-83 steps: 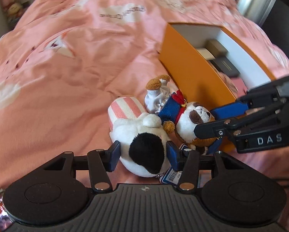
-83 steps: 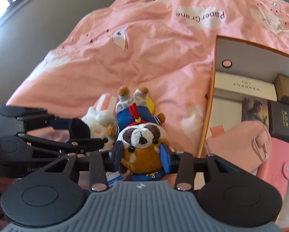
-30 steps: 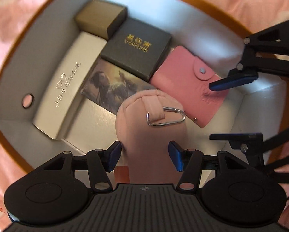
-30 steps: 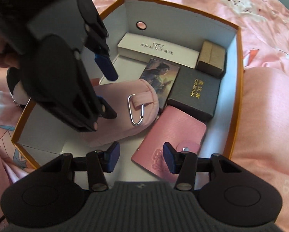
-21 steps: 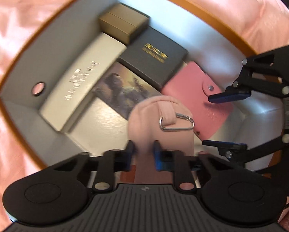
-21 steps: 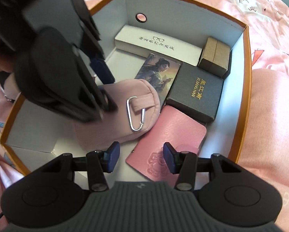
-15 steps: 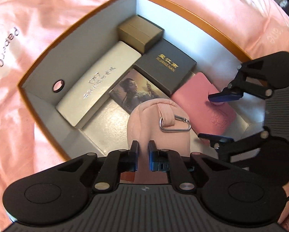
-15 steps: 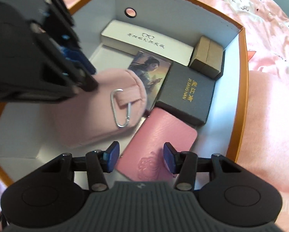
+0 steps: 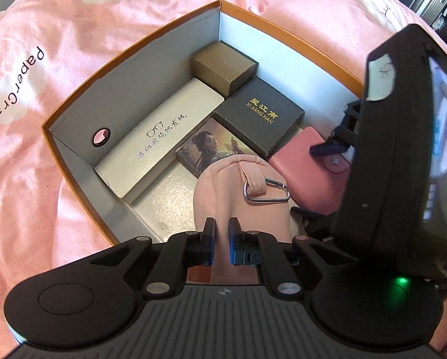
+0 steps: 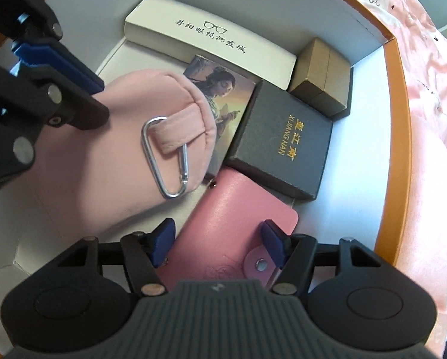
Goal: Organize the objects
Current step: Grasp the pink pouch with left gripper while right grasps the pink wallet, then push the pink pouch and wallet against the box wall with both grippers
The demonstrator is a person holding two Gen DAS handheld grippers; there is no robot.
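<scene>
An orange box with white walls point(image 9: 133, 45) lies on a pink bedcover. Inside it, my left gripper point(image 9: 222, 233) is shut on a fold of the soft pink pouch point(image 9: 238, 197), which carries a silver carabiner point(image 10: 166, 155). In the right wrist view the same gripper point(image 10: 102, 100) pinches the pouch point(image 10: 109, 155) from the upper left. My right gripper point(image 10: 217, 236) points down over the pink snap wallet point(image 10: 232, 215). Its jaws are opening, and the wallet lies between the blue pads without being pressed. In the left wrist view the right gripper point(image 9: 317, 179) hangs over that wallet point(image 9: 307, 164).
The box also holds a white glasses case point(image 9: 163, 137), a picture card box point(image 9: 211, 149), a black box with gold lettering point(image 9: 259, 116) and a brown box point(image 9: 223, 65). The pink bedcover point(image 9: 74, 30) surrounds the box.
My left jaws closed on the pouch and the hand pulled back and up a little. My right gripper sank closer to the pink wallet and its jaws spread wider.
</scene>
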